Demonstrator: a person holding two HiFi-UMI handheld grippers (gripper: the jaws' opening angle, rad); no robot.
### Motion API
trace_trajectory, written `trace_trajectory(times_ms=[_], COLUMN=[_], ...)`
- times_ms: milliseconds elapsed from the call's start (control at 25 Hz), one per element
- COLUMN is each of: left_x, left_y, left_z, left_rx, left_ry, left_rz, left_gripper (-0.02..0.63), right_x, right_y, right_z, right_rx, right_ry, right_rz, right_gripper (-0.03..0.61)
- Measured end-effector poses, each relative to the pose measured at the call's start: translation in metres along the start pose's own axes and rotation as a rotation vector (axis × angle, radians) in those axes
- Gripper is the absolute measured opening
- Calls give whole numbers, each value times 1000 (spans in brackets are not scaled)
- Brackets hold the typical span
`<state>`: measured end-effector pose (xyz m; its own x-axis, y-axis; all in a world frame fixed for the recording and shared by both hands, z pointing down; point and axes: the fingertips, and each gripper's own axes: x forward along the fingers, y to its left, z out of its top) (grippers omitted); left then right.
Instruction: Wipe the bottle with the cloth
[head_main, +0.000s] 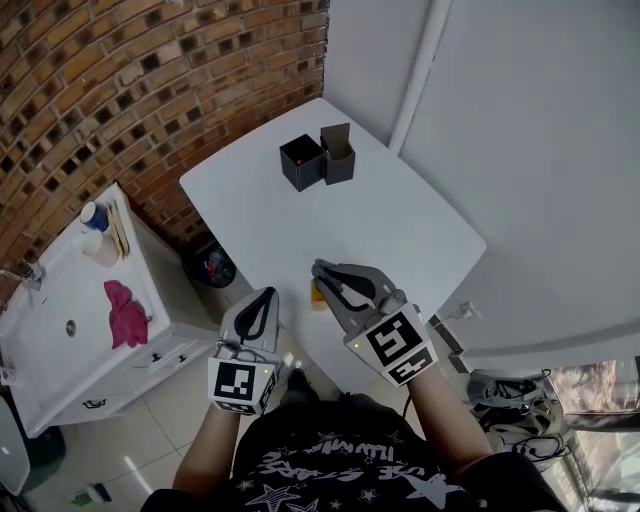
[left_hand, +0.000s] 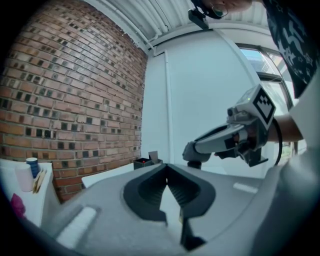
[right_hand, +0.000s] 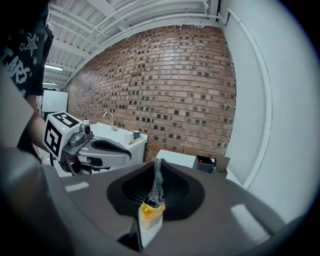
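My right gripper (head_main: 320, 272) is shut on a thin grey cloth (right_hand: 156, 185) with a yellow piece (right_hand: 150, 216) at its near end. In the head view that yellow piece (head_main: 318, 296) shows under the jaws, at the near edge of the white table (head_main: 400, 230). My left gripper (head_main: 266, 296) is to the left, off the table's edge and over the floor. Its jaws are shut with nothing between them (left_hand: 166, 167). Each gripper shows in the other's view: the right gripper (left_hand: 191, 153) and the left gripper (right_hand: 128, 152). I cannot make out a bottle for certain.
Two black boxes (head_main: 302, 162) (head_main: 338, 153) stand at the table's far end. A white sink counter (head_main: 60, 330) at the left carries a pink cloth (head_main: 124, 312), a blue-topped cup (head_main: 93, 215) and a white cup (head_main: 101, 249). A brick wall (head_main: 120, 90) runs behind.
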<state>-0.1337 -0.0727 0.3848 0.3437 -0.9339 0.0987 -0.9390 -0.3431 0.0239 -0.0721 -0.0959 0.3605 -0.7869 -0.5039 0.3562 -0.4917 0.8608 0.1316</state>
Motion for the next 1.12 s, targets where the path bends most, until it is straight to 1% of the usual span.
trace_trajectory(times_ms=[280, 520, 680, 800, 880, 960, 1040, 1120], left_x=[5, 6, 5, 4, 2, -1, -4, -6], left_y=[-4, -7, -9, -12, -13, -12, -7, 0], left_z=[1, -1, -2, -4, -5, -5, -3, -6], left_rx=[-13, -8, -7, -10, -10, -10, -6, 1], left_ry=[9, 5, 11, 13, 15, 17, 18, 20], left_rz=[-11, -21, -21, -21, -17, -4, 18, 31], left_gripper=[5, 5, 5, 5, 5, 5, 5, 5], right_x=[-5, -14, -20, -26, -33, -39, -39, -35], right_y=[5, 14, 18, 22, 32, 45, 54, 60], right_z=[-1, -3, -5, -1, 4, 0, -14, -34], right_rx=[14, 28, 40, 29, -18, -96, -177, -271], right_ry=[7, 7, -11, -47, -78, -88, -80, -64], right_rz=[23, 44, 46, 49, 77, 105, 106, 88], right_gripper=[40, 40, 40, 41, 40, 41, 41, 41])
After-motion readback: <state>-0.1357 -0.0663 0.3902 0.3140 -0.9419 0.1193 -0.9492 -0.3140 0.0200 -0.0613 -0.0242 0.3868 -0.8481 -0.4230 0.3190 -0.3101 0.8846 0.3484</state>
